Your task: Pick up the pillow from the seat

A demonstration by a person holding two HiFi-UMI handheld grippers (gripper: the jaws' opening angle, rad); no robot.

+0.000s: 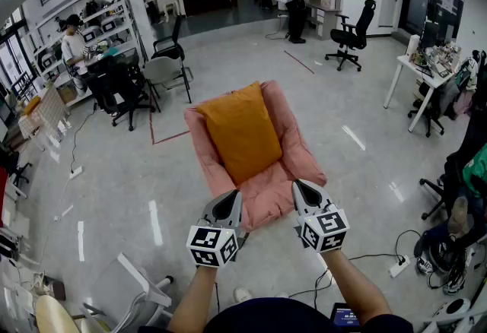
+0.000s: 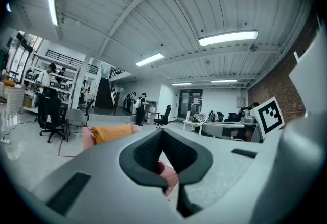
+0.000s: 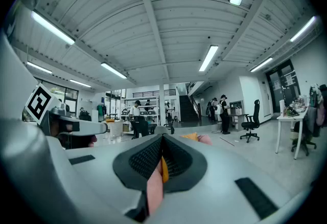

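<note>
Pillow (image 1: 242, 132), orange, lies on the pink seat (image 1: 297, 149) at the centre of the head view, untouched. Left hand-held gripper (image 1: 230, 201) and right hand-held gripper (image 1: 302, 193) hang at lower centre, over the seat's near edge and apart from the pillow. Both have jaws pressed together with nothing gripped. Pickup looks not yet begun: opening, reaching in, clamping and lifting all remain.

The left gripper (image 1: 230, 198) and right gripper (image 1: 300, 191) have pale grey, tapering shells, and black ribbed pads (image 2: 148, 152) line the jaws. Each carries a white cube (image 1: 212, 245) printed with black square markers. The person wears a dark top (image 1: 289, 318).
</note>
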